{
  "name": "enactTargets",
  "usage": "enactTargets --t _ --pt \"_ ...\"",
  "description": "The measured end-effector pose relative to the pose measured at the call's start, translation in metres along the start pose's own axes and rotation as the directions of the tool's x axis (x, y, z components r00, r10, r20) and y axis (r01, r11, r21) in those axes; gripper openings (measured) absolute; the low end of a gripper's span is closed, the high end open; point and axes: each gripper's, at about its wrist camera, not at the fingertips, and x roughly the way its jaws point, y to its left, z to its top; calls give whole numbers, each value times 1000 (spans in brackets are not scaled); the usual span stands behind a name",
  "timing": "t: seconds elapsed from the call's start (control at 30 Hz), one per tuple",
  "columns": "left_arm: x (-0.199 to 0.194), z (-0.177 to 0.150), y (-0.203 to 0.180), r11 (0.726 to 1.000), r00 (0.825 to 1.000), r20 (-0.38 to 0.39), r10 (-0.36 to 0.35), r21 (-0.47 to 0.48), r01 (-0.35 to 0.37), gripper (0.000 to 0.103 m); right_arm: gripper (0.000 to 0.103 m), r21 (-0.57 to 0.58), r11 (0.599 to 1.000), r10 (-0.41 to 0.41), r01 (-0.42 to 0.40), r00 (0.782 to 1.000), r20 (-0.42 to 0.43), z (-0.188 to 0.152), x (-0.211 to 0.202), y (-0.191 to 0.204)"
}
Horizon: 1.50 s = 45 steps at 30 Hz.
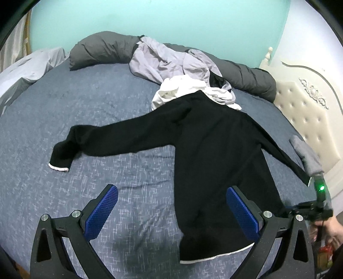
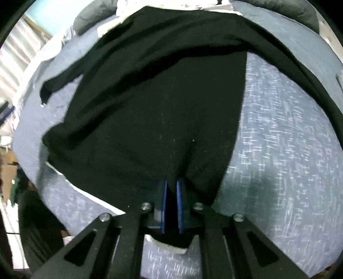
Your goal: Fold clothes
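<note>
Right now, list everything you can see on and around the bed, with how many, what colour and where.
black sweater: one, black with white trim, spread flat on the bed
clothes pile: one heap, lilac, white and black, beyond the sweater's collar
duvet: one, dark grey, rolled along the far edge
bed sheet: one, speckled blue, under everything
headboard: one, cream, tufted, at right
wall: turquoise, behind the bed
left hand-held gripper: one, black with blue pads, open above the sheet
right hand-held gripper: one, shut on the sweater's hem
</note>
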Motion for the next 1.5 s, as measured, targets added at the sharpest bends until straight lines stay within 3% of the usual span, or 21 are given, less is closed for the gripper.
enactTargets --t 0.43,0.8,0.97,1.33,1.4,1.47,1.5 --pt "37 -29 -8 997 989 -122 -80 3 81 103 5 48 999 10 -11 1000 18 -10 -30 -36" --pt "67 -55 -26 976 945 -246 -217 -32 216 103 5 68 997 22 -25 999 42 -15 -31 -50" --pt "82 -66 -30 975 927 -307 -216 -21 220 103 5 61 997 33 -36 998 54 -15 -34 -50" --pt "95 -82 -43 963 908 -358 -219 69 260 102 5 62 997 51 -54 997 61 -17 -33 -50" --pt "99 -84 -45 959 901 -371 -225 82 273 98 5 61 997 51 -55 997 61 -17 -33 -49" --pt "103 -86 -48 955 897 -383 -218 105 277 76 5 54 997 47 -51 997 60 -17 -33 -48" --pt "105 -87 -49 953 895 -390 -216 114 280 72 5 52 997 46 -49 997 60 -17 -33 -48"
